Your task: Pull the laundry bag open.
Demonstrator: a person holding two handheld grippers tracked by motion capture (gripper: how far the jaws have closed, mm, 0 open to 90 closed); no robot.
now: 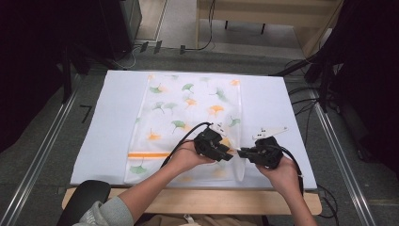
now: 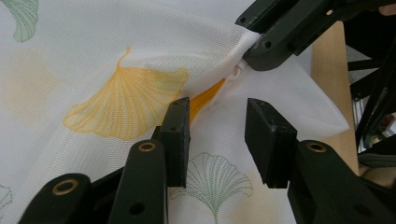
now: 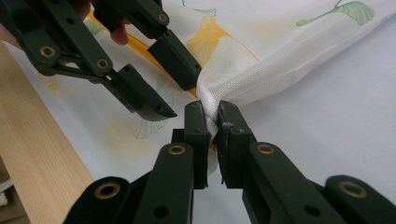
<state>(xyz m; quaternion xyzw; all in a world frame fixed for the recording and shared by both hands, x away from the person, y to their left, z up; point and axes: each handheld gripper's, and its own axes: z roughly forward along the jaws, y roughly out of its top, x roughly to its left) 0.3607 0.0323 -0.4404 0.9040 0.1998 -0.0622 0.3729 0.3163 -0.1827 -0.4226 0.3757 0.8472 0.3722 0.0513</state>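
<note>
Cloth: lying on the tabletop, near edge bunching at five o'clock.
Right gripper: fingers pinching the cloth's hem; fold hiding the edge.
Left gripper: fingers spreading, gripping nothing.

A lab: floor rails, loose cables (grey carpet), dark equipment racks.

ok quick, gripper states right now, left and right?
Left gripper: open, jaws apart over the mesh cloth, not pinching it.
Right gripper: shut on a bunched fold of the cloth's edge.
</note>
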